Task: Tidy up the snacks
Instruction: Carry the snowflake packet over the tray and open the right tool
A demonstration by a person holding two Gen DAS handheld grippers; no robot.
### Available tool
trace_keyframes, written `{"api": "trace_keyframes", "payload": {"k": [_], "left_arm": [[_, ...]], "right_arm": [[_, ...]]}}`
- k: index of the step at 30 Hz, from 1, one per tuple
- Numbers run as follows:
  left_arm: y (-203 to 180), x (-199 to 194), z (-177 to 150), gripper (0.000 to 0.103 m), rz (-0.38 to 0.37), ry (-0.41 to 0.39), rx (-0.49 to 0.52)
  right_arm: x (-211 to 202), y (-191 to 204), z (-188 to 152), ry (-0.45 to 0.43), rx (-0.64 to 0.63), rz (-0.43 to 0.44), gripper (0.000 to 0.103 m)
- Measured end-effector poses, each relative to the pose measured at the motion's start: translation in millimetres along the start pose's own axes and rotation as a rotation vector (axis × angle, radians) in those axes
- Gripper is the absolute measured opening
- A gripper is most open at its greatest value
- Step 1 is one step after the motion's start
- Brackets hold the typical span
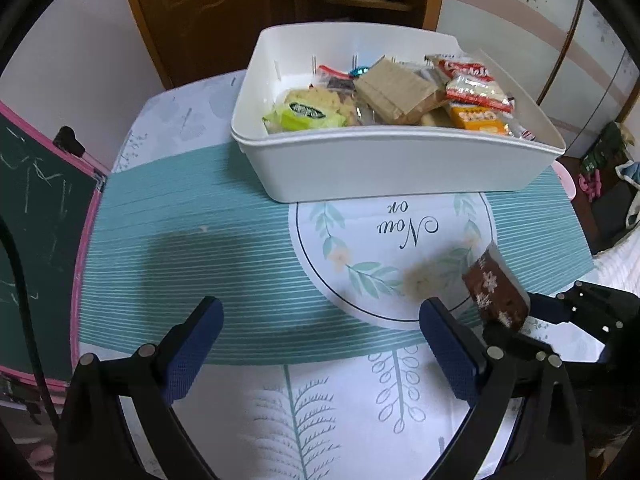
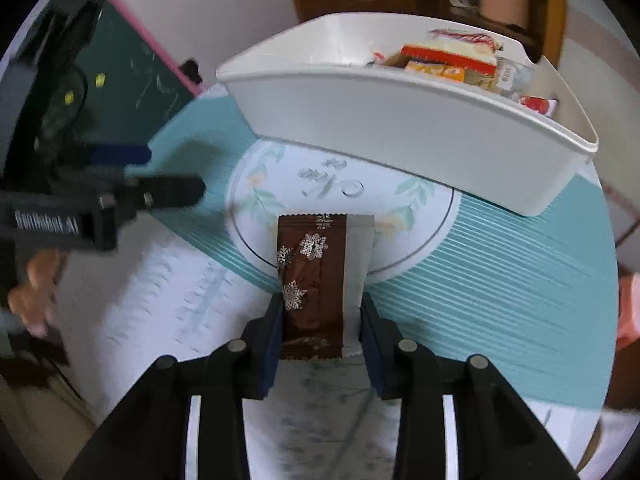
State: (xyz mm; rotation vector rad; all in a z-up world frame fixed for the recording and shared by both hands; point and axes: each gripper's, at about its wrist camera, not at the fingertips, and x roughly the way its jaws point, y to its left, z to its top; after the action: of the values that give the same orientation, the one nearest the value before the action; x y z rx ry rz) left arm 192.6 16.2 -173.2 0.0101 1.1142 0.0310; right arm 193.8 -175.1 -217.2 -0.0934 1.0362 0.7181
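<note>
A brown snack packet with white snowflakes (image 2: 312, 276) sticks out forward from my right gripper (image 2: 322, 312), whose blue pads press on its two sides. The same brown packet (image 1: 496, 288) shows in the left wrist view, lifted off the tablecloth at the right, with the right gripper (image 1: 532, 316) behind it. My left gripper (image 1: 320, 320) stands wide open over the striped cloth with nothing between its fingers. A white bin (image 1: 400, 160) at the far side of the table holds several wrapped snacks, among them a green packet (image 1: 304, 114) and a tan wafer pack (image 1: 400, 90).
The white bin (image 2: 420, 132) lies just beyond the packet in the right wrist view. A pink-framed chalkboard (image 1: 44, 216) stands along the table's left edge. The left gripper (image 2: 172, 192) and a hand (image 2: 36, 292) are at the left. Brown wooden furniture (image 1: 224, 12) rises behind the table.
</note>
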Motion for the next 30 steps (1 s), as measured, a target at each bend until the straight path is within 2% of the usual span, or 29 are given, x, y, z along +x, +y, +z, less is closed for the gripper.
{"api": "trace_keyframes", "payload": {"k": [5, 8, 14, 19, 24, 30], "left_arm": [[2.0, -27.0, 17.7, 0.098, -0.005, -0.033, 0.020], [-0.1, -49.8, 41.2, 0.098, 0.017, -0.096, 0.042], [2.4, -91.3, 101.1, 0.098, 0.053, -0.206, 0.074], [11.4, -103.9, 158.1, 0.099, 0.130, -0.284, 0.088], [19.7, -81.4, 200.6, 0.100, 0.102, -0.248, 0.055], [13.2, -20.9, 217.7, 0.100, 0.086, -0.145, 0.029]], "right_arm": [[-38.5, 9.6, 31.2, -0.100, 0.060, 0.018, 0.035], [-67.2, 18.1, 55.1, -0.179, 0.067, -0.005, 0.035], [-118.5, 24.4, 125.3, -0.310, 0.081, -0.099, 0.036], [-142.5, 10.4, 183.9, -0.379, 0.114, -0.161, 0.036], [-130.6, -11.2, 228.7, -0.388, 0.165, -0.230, 0.036], [-76.5, -45.4, 249.1, -0.290, 0.244, -0.273, 0.037]]}}
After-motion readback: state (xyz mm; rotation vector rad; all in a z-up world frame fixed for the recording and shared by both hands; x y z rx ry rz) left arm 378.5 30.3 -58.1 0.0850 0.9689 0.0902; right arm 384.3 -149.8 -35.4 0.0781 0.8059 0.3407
